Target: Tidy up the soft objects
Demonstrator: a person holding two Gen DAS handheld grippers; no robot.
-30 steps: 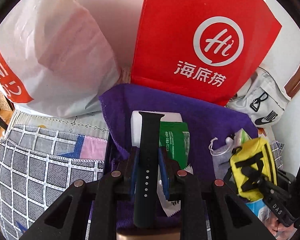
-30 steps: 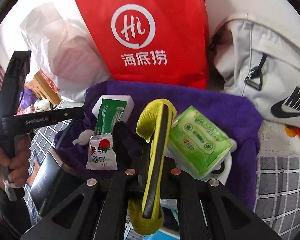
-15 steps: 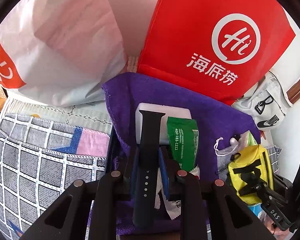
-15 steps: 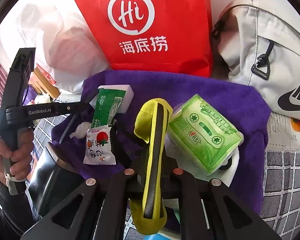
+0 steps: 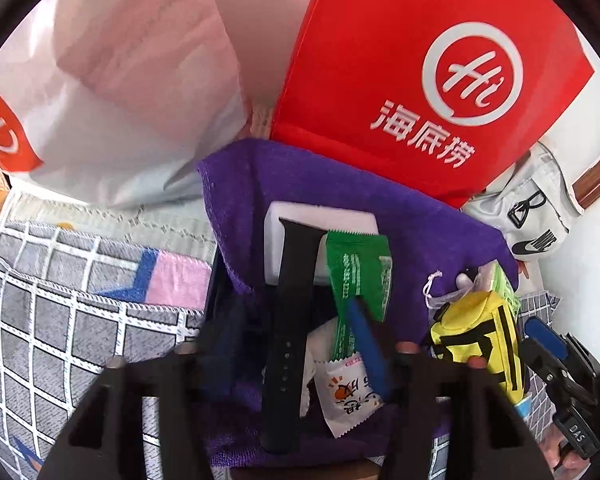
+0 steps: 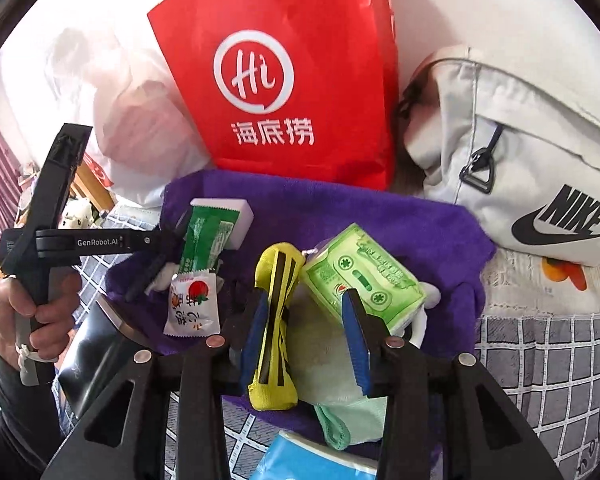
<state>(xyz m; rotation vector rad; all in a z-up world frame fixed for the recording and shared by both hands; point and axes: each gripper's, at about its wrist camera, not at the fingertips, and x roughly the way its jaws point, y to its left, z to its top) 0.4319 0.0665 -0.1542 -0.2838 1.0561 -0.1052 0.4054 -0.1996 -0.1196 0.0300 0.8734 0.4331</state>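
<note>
On the purple towel [image 6: 440,220]: my left gripper [image 5: 296,332] opening off the limp strap [image 5: 288,320]; right gripper [image 6: 306,332] opening off the soft yellow pouch [image 6: 274,320]; I'd regrip mid-length.

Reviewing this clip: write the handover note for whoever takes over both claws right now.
Left claw: jaws opening, black watch strap between them, lying on the purple towel.
Right claw: jaws opening, yellow pouch between them, leaning on one pad.
Done: strap, pouch, green tissue pack and sachets on the towel.
Left: back both claws off; mint cloth and blue pack sit at the towel's near edge.
</note>
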